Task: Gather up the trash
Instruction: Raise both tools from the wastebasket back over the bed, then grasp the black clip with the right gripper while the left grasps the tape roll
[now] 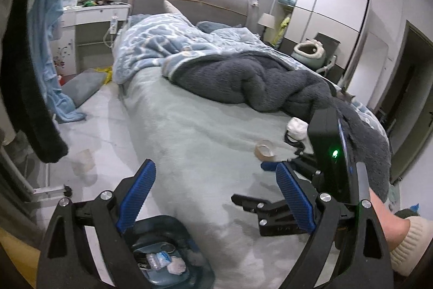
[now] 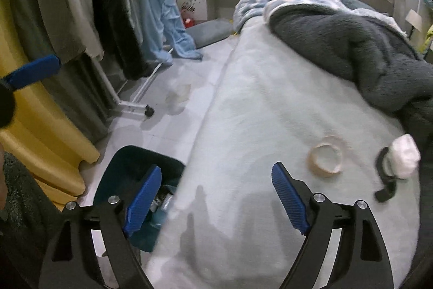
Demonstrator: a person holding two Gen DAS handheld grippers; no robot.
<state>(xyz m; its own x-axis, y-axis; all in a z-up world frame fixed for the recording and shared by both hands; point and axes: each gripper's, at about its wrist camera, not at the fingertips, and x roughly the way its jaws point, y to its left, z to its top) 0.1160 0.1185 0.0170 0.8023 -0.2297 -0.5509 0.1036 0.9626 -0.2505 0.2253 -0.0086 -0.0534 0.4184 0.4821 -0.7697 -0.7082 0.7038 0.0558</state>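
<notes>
A dark blue trash bin (image 1: 173,256) stands on the floor by the bed's near corner; it holds a crushed bottle and paper, and also shows in the right wrist view (image 2: 130,167). A tape roll (image 2: 326,157) lies on the pale bed cover (image 2: 257,113), with a white crumpled wad (image 2: 404,159) and a black strap (image 2: 384,180) to its right. The roll also shows in the left wrist view (image 1: 265,151), as does the wad (image 1: 296,127). My left gripper (image 1: 216,194) is open and empty above the bed edge. My right gripper (image 2: 216,192) is open and empty, short of the roll.
A grey blanket (image 2: 351,45) and blue quilt (image 1: 162,45) are heaped on the bed. A clothes rack (image 2: 135,104) with hanging garments stands left. A clear plastic cup (image 2: 178,96) lies on the floor, with a cushion (image 1: 84,85) further back. A yellow curtain (image 2: 40,126) hangs near left.
</notes>
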